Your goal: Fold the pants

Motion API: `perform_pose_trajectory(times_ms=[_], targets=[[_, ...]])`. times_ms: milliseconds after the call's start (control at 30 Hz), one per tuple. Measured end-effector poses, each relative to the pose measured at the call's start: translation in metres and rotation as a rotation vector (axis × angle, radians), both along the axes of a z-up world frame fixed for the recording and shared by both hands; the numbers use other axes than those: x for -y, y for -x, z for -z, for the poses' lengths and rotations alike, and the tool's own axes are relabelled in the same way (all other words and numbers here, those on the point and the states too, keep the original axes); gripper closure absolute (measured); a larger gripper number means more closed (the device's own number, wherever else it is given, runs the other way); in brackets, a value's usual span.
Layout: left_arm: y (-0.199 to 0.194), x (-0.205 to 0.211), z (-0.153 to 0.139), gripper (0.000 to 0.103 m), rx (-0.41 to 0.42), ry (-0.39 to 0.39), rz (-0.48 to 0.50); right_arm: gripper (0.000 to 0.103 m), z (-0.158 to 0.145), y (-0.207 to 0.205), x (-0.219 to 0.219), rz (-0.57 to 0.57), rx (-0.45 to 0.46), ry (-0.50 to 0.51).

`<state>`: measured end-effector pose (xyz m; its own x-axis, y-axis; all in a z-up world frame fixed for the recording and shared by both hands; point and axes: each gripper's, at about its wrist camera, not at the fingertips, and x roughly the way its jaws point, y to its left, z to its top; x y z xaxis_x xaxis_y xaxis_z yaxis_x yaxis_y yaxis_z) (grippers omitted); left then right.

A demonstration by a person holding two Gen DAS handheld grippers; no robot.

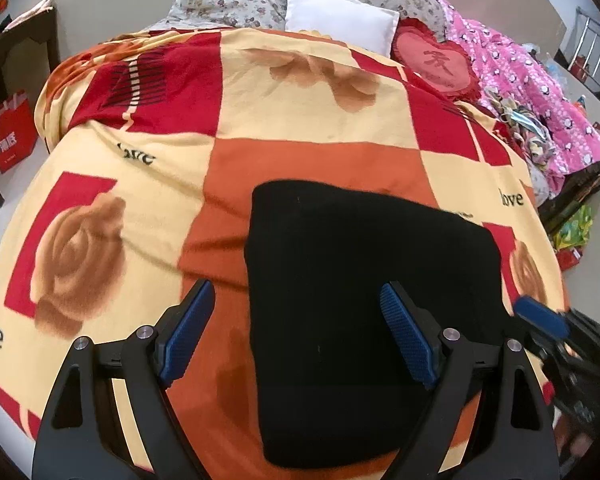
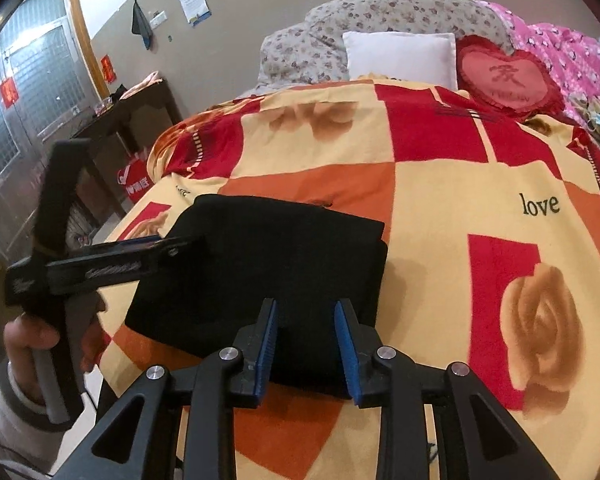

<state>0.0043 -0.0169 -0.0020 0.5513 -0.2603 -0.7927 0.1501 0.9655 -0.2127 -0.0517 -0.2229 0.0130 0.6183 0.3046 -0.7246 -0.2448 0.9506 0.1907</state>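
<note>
both grippers (image 1: 296,334) (image 2: 306,344) gape over folded black pants (image 1: 364,300) on blanket (image 1: 300,100).

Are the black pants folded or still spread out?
Folded: the black pants lie as a compact, layered rectangle on the blanket.

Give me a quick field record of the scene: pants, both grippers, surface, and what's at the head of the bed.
pants: black pants, folded into a compact rectangle, lying flat
surface: patterned blanket on a bed
left gripper: jaws wide open, over the pants' left edge, holding nothing
right gripper: jaws open, at the pants' near edge, no cloth pinched
head of bed: white pillow, red heart cushion, floral quilt
</note>
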Motion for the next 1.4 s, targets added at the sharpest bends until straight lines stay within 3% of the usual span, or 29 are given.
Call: perform_pose_trajectory(times_ms=[267, 500, 700, 800, 967, 1100, 1300, 1400], targets=[[0.003, 0.000, 0.016, 0.017, -0.032, 0.018, -0.004, 0.073, 0.012, -0.011, -0.003, -0.005, -0.024, -0.001], [0.004, 0.005, 0.019, 0.017, -0.018, 0.011, -0.010, 0.066, 0.021, -0.015, 0.001, 0.000, -0.017, -0.023], [0.006, 0.006, 0.016, 0.017, -0.008, -0.012, -0.014, 0.064, 0.010, -0.010, 0.012, 0.036, 0.008, -0.082], [0.007, 0.007, 0.017, 0.017, 0.002, -0.023, -0.015, 0.058, 0.014, -0.012, 0.019, 0.066, -0.008, -0.121], [0.008, 0.008, 0.017, 0.016, 0.009, -0.030, -0.011, 0.056, 0.024, -0.012, 0.027, 0.090, -0.040, -0.156], [0.006, 0.004, 0.021, 0.009, 0.004, -0.011, -0.027, 0.049, 0.029, -0.013, 0.035, 0.097, -0.054, -0.211], [-0.004, -0.016, 0.026, 0.008, -0.106, 0.137, 0.018, 0.043, 0.043, -0.021, 0.041, 0.088, -0.095, -0.283], [0.001, -0.023, 0.019, 0.008, -0.080, 0.133, 0.027, 0.042, 0.047, -0.025, 0.042, 0.076, -0.102, -0.305]])
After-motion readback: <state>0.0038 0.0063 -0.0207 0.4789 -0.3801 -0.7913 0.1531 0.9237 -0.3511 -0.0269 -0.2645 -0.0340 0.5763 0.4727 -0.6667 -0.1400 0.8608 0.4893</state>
